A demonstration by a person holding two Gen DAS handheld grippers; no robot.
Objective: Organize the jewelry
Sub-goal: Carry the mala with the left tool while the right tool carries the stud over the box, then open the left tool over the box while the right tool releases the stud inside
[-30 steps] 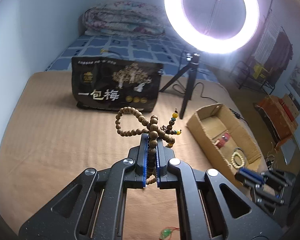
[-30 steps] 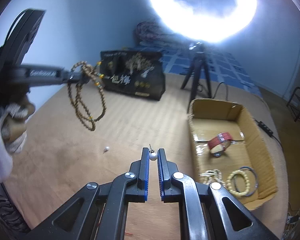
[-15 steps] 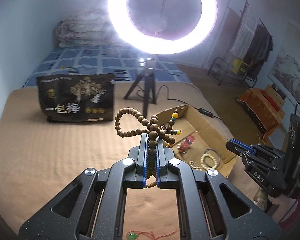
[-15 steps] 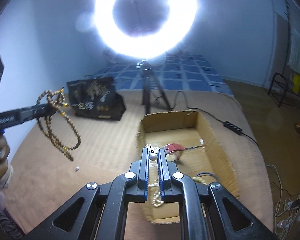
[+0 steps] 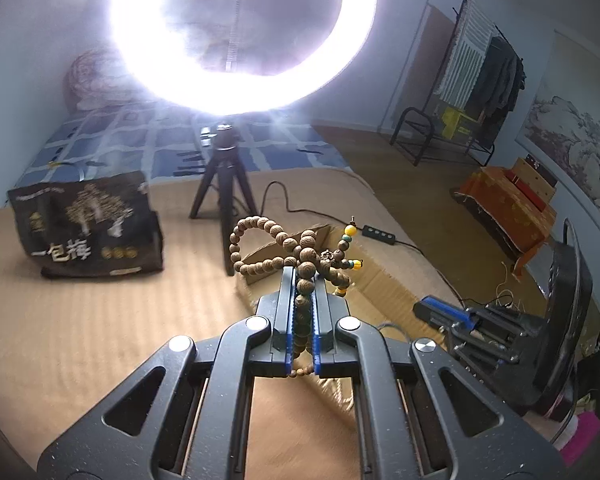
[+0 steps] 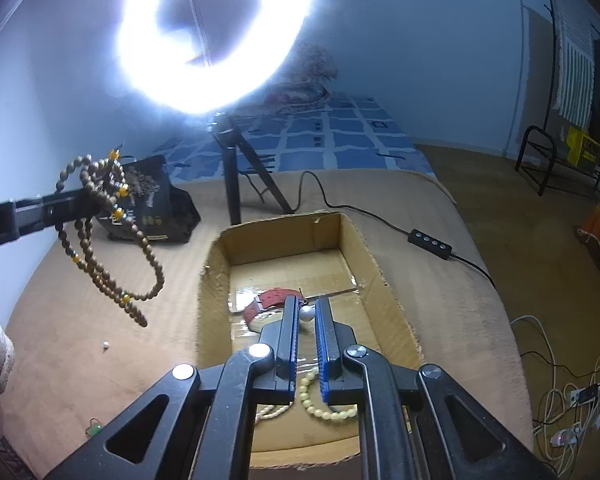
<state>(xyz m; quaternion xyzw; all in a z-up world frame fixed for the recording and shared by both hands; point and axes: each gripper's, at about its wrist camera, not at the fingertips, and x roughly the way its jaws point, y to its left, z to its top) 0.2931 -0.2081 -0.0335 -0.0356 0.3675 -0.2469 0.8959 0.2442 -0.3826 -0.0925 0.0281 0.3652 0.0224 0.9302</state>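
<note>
With both loads poised at the cardboard box, the right tongs are clenched on a small pearl earring directly above the box floor, a red watch just beyond their tips and a cream bead bracelet beneath them. The left tongs grip a long wooden bead strand, bunched above the tips and dangling below, off to the left of the right tongs and apparently short of the box wall. The release looks best done low: lower the pearl onto bare cardboard before letting go, and carry the strand fully over the rim so no loop drapes outside.
</note>
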